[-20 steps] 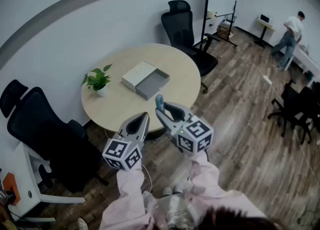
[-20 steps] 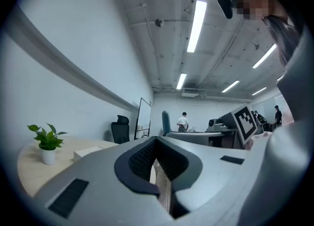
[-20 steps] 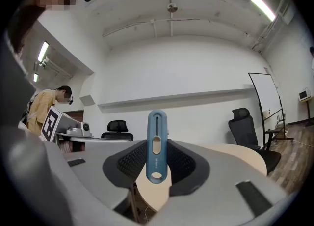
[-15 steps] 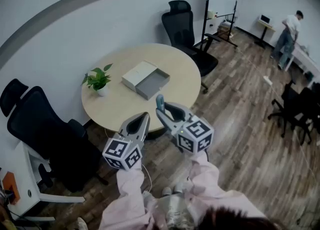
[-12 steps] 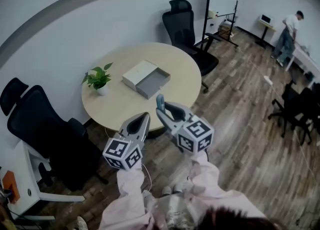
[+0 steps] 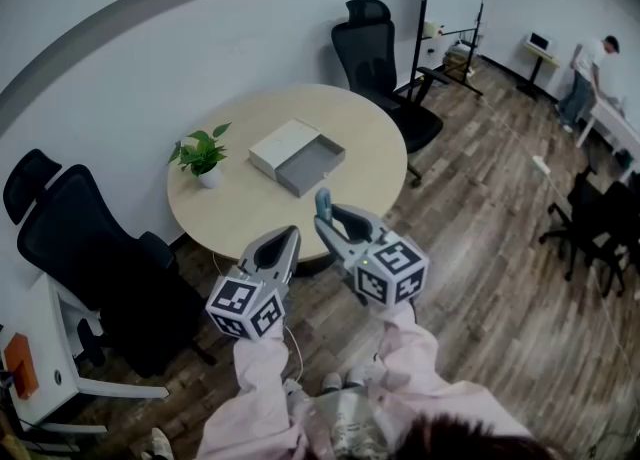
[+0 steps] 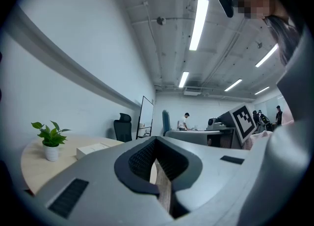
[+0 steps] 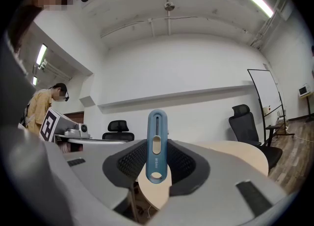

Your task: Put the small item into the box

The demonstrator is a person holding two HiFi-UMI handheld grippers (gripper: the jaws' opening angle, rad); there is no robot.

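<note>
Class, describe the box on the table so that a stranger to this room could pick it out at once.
Find the round pale wooden table by the white wall. Right of its small potted plant lies the box: flat and rectangular, a white part beside an open grey tray.

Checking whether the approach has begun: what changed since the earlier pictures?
Only the view shifted slightly: table and box sit a touch further right. The right gripper still clamps the small blue item; the left gripper stays shut, empty, both held where they were.
</note>
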